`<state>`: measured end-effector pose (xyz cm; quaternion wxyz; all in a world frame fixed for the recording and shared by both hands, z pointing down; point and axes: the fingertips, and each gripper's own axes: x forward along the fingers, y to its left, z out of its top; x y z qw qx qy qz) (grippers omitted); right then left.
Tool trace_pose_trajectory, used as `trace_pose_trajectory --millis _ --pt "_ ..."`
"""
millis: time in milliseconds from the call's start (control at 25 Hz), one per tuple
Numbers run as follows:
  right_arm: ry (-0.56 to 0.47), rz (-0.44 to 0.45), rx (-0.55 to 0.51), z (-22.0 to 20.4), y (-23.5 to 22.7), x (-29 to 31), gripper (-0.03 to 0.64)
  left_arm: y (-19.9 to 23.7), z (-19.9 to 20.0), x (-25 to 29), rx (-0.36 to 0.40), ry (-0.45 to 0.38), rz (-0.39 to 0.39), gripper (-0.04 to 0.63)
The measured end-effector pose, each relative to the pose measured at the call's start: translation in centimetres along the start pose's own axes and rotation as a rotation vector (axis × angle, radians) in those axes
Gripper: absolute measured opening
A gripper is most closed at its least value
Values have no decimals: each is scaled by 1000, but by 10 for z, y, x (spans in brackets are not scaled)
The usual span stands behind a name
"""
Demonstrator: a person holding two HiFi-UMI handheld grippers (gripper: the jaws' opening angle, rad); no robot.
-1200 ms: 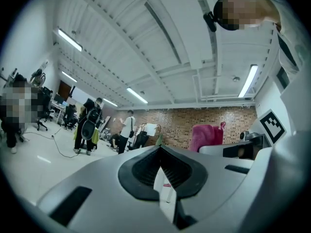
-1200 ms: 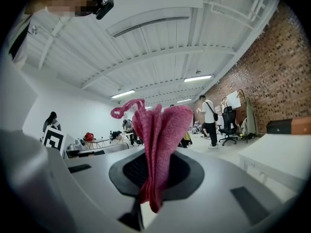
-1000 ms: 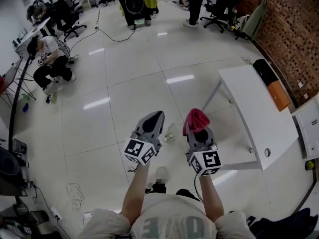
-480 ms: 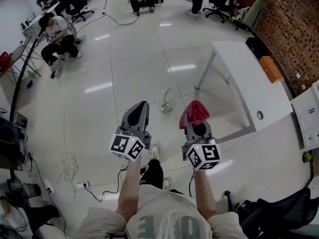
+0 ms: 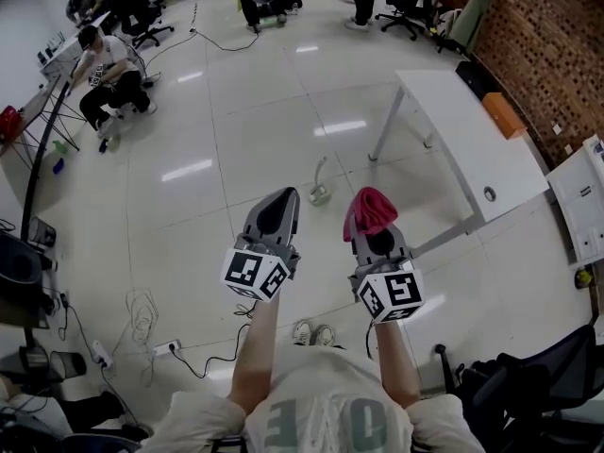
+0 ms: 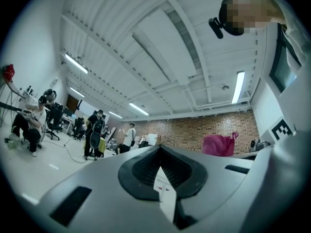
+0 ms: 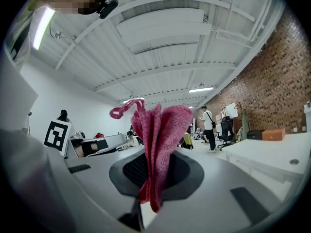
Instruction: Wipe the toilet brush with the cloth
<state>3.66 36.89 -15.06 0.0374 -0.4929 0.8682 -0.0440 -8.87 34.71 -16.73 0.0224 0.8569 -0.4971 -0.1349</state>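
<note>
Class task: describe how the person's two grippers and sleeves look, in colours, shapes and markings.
Both the left gripper and right gripper are grey, tapering shells with black textured pads inside. Each carries a white cube printed with black square markers. The person wears a pale short-sleeved T-shirt.

You hold the left gripper (image 5: 280, 203), jaws together, beside the right gripper (image 5: 376, 239), which pinches the pink cloth (image 5: 370, 210) (bunched up over its tips), while the toilet brush (image 5: 319, 190) stands on the glossy floor (image 5: 189, 225) beyond them, near the white table (image 5: 453, 140).
</note>
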Motion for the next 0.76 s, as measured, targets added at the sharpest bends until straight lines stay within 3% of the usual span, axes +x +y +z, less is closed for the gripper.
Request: trace_pose_trajectory --millis 400,760 --pt "3 -15 -11 -13 17 -8 31 1 -11 -16 -8 11 -26 3" --pt "-12 -21 -17 7 32 -26 31 -13 14 -32 4 -3 -42 3"
